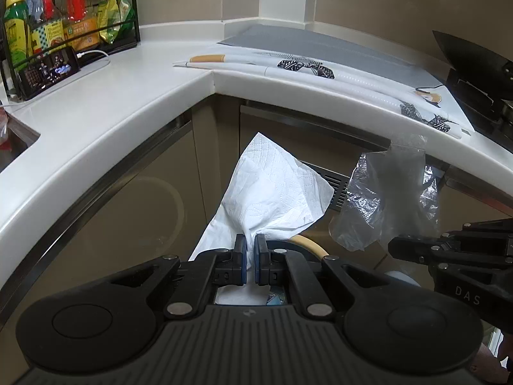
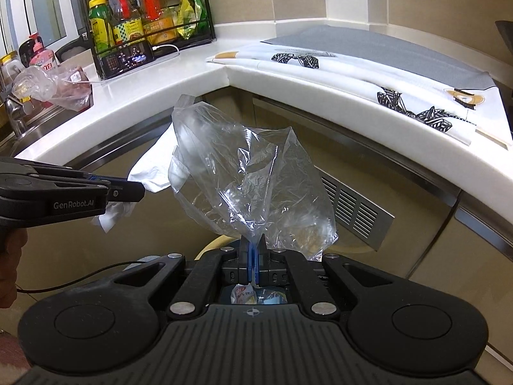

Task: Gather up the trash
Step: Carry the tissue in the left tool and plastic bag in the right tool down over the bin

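Observation:
My left gripper (image 1: 251, 240) is shut on a crumpled white paper towel (image 1: 272, 189), which stands up from its pads in front of the cabinet doors. My right gripper (image 2: 255, 242) is shut on a crinkled clear plastic bag (image 2: 250, 176) that billows up above its fingers. In the left wrist view the same plastic bag (image 1: 388, 192) hangs at the right with the right gripper (image 1: 392, 248) below it. In the right wrist view the left gripper (image 2: 141, 189) comes in from the left with the paper towel (image 2: 150, 170) behind it. Below both grippers a bin's tan rim (image 1: 311, 243) shows, with scraps inside.
A white L-shaped countertop (image 1: 128, 96) wraps the corner above beige cabinets with a vent grille (image 2: 349, 208). On it lie a patterned cloth (image 2: 368, 77), a grey mat (image 1: 320, 45), a bottle rack (image 2: 144, 22), a phone (image 1: 48, 72) and another plastic bag (image 2: 54, 86) by the sink.

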Demonstrator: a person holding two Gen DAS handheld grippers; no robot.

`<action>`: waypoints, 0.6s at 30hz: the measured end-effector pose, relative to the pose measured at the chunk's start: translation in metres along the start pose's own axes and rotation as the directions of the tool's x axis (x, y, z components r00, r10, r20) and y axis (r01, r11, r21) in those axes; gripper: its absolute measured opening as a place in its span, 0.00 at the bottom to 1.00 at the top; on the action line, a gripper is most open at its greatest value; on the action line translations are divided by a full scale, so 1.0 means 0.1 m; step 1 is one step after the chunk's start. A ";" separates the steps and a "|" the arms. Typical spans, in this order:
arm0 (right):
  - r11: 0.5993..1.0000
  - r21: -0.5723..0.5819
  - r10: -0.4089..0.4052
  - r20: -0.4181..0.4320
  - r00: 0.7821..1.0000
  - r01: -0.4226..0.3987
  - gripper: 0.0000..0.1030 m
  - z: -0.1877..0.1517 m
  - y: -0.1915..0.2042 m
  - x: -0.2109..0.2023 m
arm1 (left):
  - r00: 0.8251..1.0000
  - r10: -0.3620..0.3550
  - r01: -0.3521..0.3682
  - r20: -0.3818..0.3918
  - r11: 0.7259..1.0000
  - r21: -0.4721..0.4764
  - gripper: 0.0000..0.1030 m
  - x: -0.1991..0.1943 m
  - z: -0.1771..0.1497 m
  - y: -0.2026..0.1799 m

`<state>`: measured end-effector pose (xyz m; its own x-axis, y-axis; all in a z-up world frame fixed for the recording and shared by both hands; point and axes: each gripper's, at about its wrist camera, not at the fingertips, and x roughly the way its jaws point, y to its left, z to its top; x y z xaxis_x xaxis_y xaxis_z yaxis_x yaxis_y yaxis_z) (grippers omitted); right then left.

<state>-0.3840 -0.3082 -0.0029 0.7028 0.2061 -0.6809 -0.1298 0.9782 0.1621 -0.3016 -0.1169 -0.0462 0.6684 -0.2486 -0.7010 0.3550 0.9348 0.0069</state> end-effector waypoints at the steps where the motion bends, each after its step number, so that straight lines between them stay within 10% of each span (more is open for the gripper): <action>1: 1.000 0.000 0.000 -0.003 1.000 0.000 0.02 -0.01 0.00 0.01 | 1.000 0.000 0.000 -0.004 1.000 -0.001 0.04 0.01 0.00 0.01; 18: 0.999 0.036 0.004 -0.084 0.996 -0.001 0.02 -0.07 -0.10 0.27 | 0.998 -0.003 0.002 -0.065 1.000 -0.017 0.04 0.29 -0.03 0.00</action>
<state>-0.3686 -0.3121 -0.0277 0.6410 0.2115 -0.7378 -0.1049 0.9764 0.1888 -0.2842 -0.1236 -0.0681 0.6233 -0.2347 -0.7459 0.3454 0.9384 -0.0066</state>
